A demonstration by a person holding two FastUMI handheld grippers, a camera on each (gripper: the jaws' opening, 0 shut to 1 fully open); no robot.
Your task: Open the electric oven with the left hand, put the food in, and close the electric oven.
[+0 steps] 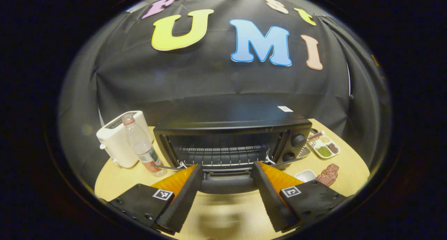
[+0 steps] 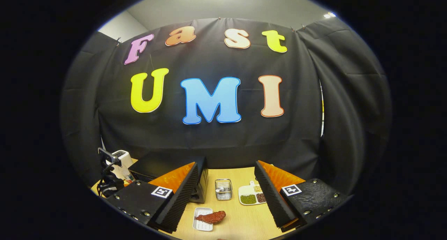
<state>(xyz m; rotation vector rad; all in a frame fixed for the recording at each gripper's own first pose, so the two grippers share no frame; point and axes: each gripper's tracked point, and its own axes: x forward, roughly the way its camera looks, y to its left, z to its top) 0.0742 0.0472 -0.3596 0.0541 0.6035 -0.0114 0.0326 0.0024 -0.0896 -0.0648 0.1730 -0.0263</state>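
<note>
Two grippers under my control, both with fingers spread wide and holding nothing. Left gripper view, from left: white toaster (image 1: 118, 139) at the table's (image 1: 223, 215) far-left edge, a clear water bottle (image 1: 142, 145) just in front of it, then the black electric oven (image 1: 230, 142) at centre. Its door is swung down, the rack visible inside, and the door's front edge lies between the fingers of the left gripper (image 1: 226, 168); I cannot tell whether either finger touches it. Right of the oven: a divided dish of beans (image 1: 326, 149), a small white tray (image 1: 305, 175), and the reddish-brown food (image 1: 328, 174) partly on the tray. Right gripper view, from left: the oven's side (image 2: 199, 184) behind my near finger, the food (image 2: 211, 217) lying across the tray (image 2: 202, 223) on the table, a small wire basket (image 2: 223, 189), the bean dish (image 2: 253, 195). Right gripper (image 2: 226, 170) hangs above the table, well apart from the food.
</note>
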